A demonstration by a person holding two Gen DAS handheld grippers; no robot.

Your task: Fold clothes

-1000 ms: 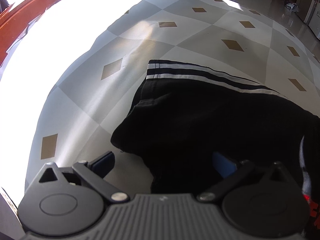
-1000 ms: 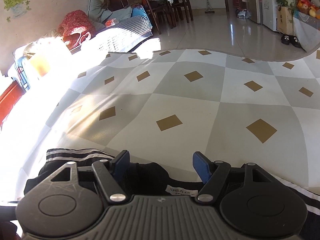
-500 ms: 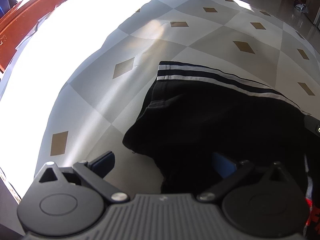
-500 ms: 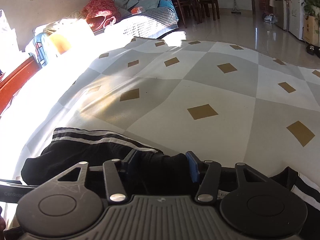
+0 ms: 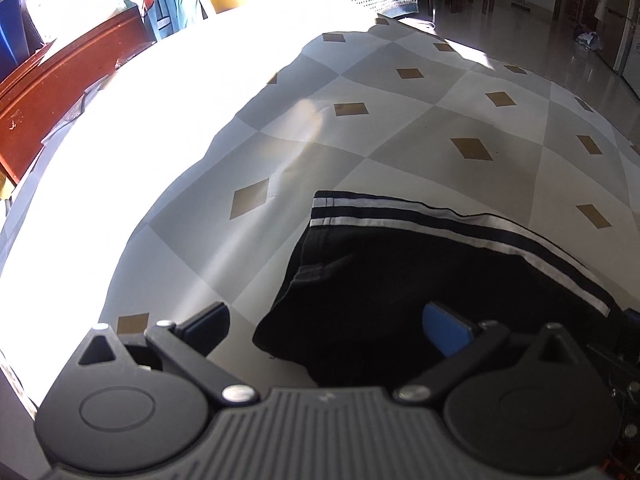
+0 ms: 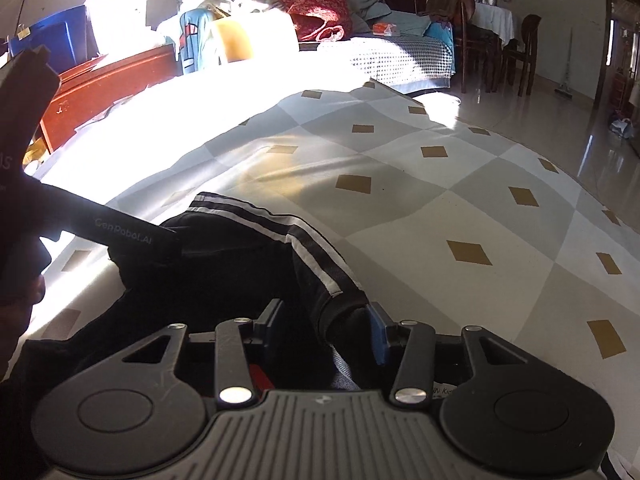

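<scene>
**Black striped garment gathered on the checked sheet**

On the left, the left gripper (image 5: 326, 326) is held wide apart, low over the black garment (image 5: 400, 280), whose near corner lies between its fingers, unpinched. The garment is spread on the checked sheet (image 5: 400, 152), white stripes along its far edge. On the right, the right gripper (image 6: 326, 330) is being closed on a bunched fold of the garment.
</scene>
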